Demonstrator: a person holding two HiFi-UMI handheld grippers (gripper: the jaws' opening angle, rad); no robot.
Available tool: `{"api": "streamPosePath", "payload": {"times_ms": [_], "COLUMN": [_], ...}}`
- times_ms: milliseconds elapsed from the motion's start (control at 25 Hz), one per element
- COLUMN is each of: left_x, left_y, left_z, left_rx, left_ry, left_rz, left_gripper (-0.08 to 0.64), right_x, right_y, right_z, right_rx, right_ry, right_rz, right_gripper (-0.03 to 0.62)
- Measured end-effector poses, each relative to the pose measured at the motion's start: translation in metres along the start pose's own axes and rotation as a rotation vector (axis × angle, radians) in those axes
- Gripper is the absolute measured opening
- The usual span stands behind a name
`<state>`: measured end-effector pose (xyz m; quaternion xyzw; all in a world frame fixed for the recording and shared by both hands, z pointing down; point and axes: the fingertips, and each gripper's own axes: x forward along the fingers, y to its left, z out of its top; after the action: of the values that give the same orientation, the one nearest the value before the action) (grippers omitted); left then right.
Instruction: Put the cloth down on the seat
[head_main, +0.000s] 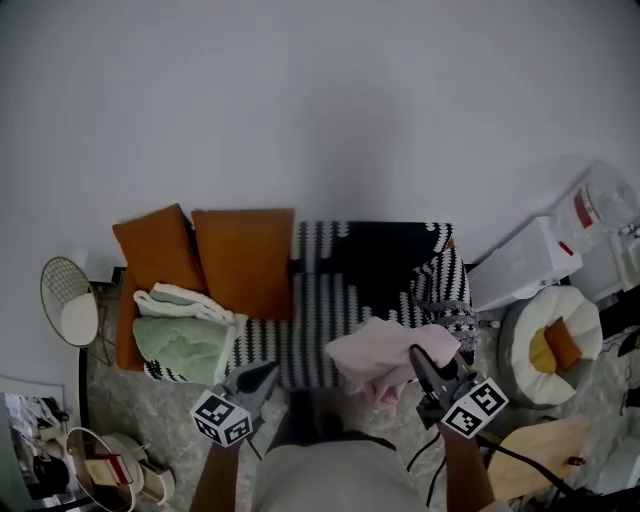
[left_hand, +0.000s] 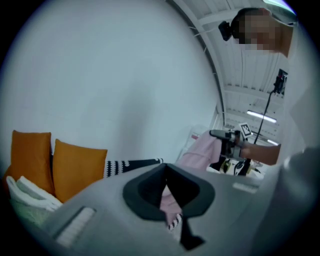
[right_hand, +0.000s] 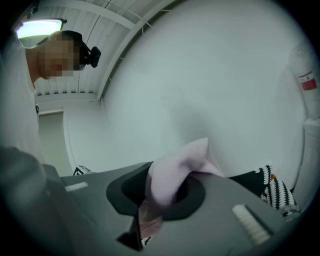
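At the bottom edge of the head view the person's forearms reach forward. The left gripper (head_main: 266, 372), bottom centre-left, has its jaws drawn together at the tips with nothing between them. The right gripper (head_main: 420, 358), bottom centre-right, is clamped on a soft pale pink cloth (head_main: 382, 356). The right gripper view shows a fold of the cloth bulging up out of the closed jaws. The cloth hangs bunched over the front right part of the sofa seat with the black-and-white patterned cover (head_main: 318, 312); whether its lower folds touch the seat cannot be told. A mottled grey rug (head_main: 140, 410) lies under the grippers. A flat wooden board (head_main: 536, 452) sits at lower right, with a round white pouf (head_main: 580, 318) just above it. At the left end of the seat lies a folded green blanket (head_main: 180, 348) with a white folded blanket (head_main: 186, 298) on it. The patterned cover shows between these and the cloth. Behind them two orange square cushions (head_main: 245, 260) lean on the backrest. A round wire side table (head_main: 68, 300) stands at far left, a white boxy appliance (head_main: 525, 265) at right, and a plain pale wall (head_main: 320, 100) fills the top.
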<state>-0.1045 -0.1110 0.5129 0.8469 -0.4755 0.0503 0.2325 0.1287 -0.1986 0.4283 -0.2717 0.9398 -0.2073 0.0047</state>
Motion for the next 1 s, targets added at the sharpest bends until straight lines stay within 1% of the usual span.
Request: {"api": "streamPosePath", "payload": {"times_ms": [240,480,720,880,1000], "left_x": [0.024,0.048,0.070,0.085,0.098], "left_y": [0.039,0.071,0.100,0.117,0.130], "left_z": [0.010,0.010,0.005,-0.005,-0.015], "left_rx": [-0.003,0.003,-0.004,-0.003,-0.004], "left_ry": [0.042,0.097,0.139,0.176,0.205], "left_rz": [-0.054,-0.113,-0.155,-0.183,-0.203], "left_gripper": [-0.002,-0.002,-0.002,-0.002,-0.002], "right_x": [0.042,0.083,0.119,0.143,0.160], "right_y": [-0.020,-0.044,-0.071,-0.090,-0.105], "right_z": [-0.006,-0.024,-0.053,-0.077,-0.100], "right_rx": [0.019,0.059,0.100,0.146,0.164], "right_ry": [0.026,0.057,0.115,0.126,0.161], "right_rz": [-0.046,-0.099,-0.152,-0.184,-0.204], "right_gripper": [0.049,0.049,0.049,0.048,0.048]}}
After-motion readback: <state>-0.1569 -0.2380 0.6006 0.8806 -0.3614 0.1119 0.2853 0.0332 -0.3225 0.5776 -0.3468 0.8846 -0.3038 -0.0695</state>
